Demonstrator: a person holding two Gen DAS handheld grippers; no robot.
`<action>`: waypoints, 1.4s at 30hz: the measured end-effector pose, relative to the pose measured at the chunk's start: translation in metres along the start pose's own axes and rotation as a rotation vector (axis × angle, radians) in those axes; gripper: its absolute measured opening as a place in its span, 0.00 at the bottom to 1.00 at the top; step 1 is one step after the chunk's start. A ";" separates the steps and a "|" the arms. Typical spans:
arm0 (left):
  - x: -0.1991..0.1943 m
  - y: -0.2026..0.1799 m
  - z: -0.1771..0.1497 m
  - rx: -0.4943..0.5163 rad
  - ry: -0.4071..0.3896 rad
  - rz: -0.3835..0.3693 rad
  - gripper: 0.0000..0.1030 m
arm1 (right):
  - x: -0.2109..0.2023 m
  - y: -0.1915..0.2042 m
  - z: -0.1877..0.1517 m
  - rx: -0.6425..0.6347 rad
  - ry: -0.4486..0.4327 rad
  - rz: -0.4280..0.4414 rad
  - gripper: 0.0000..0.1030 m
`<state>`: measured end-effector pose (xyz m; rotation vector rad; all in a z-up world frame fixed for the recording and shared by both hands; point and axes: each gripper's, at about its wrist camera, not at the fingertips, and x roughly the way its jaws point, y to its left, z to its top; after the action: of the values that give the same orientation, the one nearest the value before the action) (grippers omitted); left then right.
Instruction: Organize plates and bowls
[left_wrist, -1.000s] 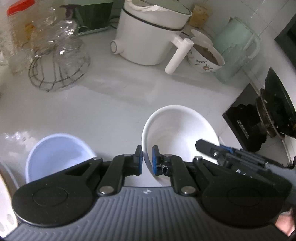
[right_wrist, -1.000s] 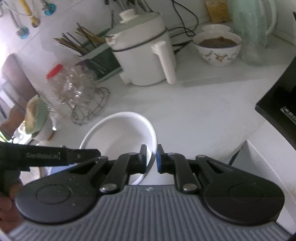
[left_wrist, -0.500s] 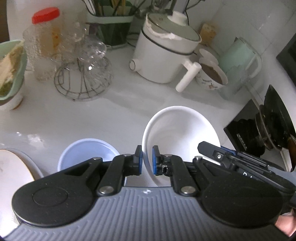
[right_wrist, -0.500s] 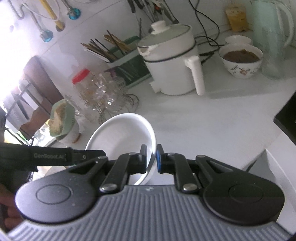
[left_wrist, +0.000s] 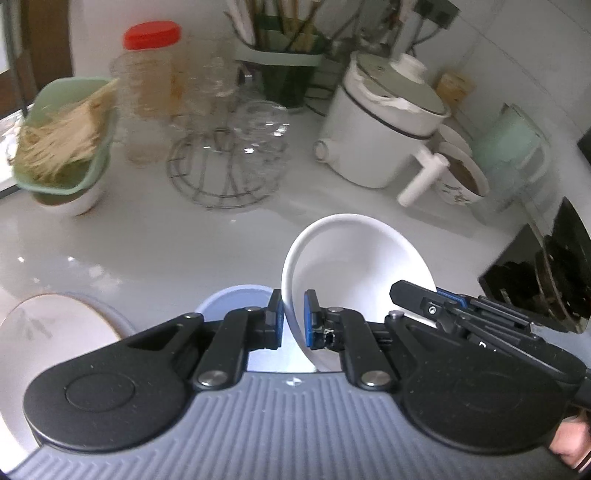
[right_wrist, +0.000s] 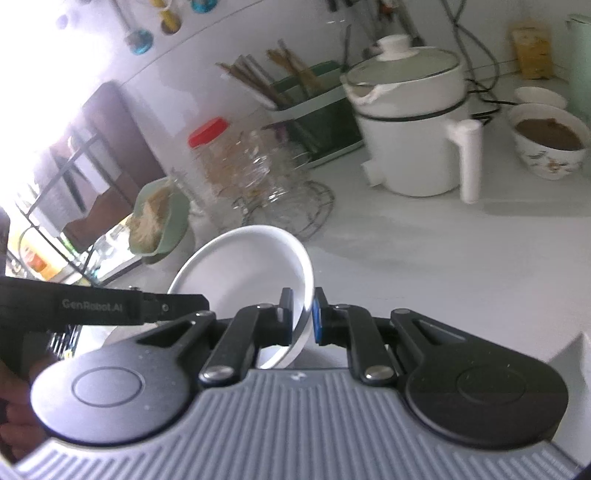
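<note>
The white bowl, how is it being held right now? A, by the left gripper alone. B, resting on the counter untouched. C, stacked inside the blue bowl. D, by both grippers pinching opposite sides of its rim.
D: the white bowl has the left gripper clamped on one side of its rim and the right gripper on the other.

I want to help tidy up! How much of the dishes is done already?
Nothing looks stacked yet. In hand: the left claw and right claw both pinch the rim of the white bowl, held tilted above the counter. Left to sort: the blue bowl and the patterned plate beside it.
</note>
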<state>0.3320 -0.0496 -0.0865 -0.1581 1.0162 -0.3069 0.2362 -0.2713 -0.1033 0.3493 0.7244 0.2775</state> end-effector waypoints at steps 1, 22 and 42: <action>0.000 0.005 -0.001 -0.010 -0.001 0.009 0.12 | 0.004 0.004 0.001 -0.010 0.008 0.006 0.13; 0.028 0.053 -0.021 -0.104 0.070 0.129 0.13 | 0.067 0.038 -0.011 -0.201 0.201 0.007 0.15; 0.030 0.055 -0.023 -0.109 0.053 0.120 0.44 | 0.083 0.002 -0.021 0.005 0.209 0.004 0.52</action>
<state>0.3366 -0.0074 -0.1375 -0.1872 1.0910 -0.1475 0.2810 -0.2347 -0.1664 0.3293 0.9301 0.3186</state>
